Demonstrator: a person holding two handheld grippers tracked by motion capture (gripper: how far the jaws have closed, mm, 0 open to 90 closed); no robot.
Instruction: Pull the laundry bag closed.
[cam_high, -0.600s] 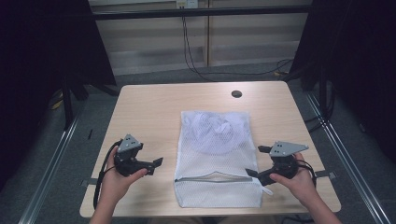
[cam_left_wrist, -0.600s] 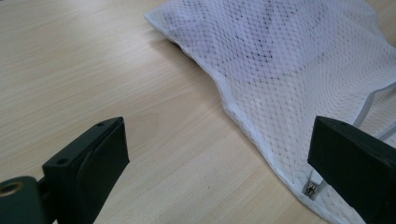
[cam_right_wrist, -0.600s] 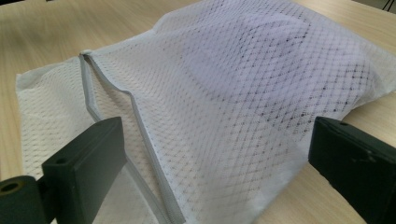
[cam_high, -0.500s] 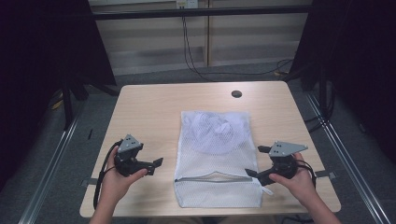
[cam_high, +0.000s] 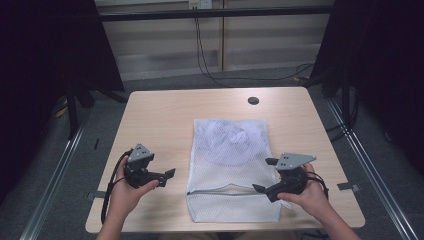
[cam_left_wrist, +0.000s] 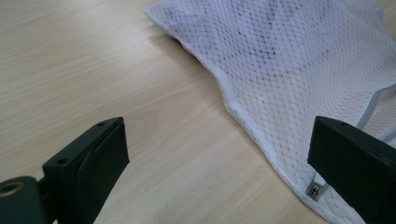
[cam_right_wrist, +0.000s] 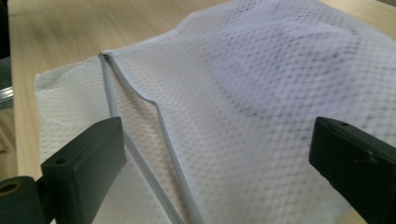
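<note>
A white mesh zip bag (cam_high: 230, 200) lies flat on the middle of the wooden table (cam_high: 160, 120), with a pale bundled cloth (cam_high: 227, 142) inside its far half. Its zipper (cam_high: 220, 191) runs across the near part and gapes partly open (cam_right_wrist: 140, 107). My left gripper (cam_high: 167, 176) hovers open just left of the bag's near left edge. Between its jaws (cam_left_wrist: 219, 158) lie bare wood and the bag's hem, with the zipper pull (cam_left_wrist: 314, 190) close to the right jaw. My right gripper (cam_high: 263, 175) stands open over the bag's near right edge, its jaws (cam_right_wrist: 217, 158) spanning the mesh (cam_right_wrist: 261, 93).
A small black round disc (cam_high: 253, 100) sits near the table's far edge. Bare wood stretches left of the bag and behind it. Cables (cam_high: 210, 55) run over the floor beyond the table, and dark curtains flank both sides.
My right gripper has edged slightly left over the bag's right edge. The left gripper and the bag stay as they were.
</note>
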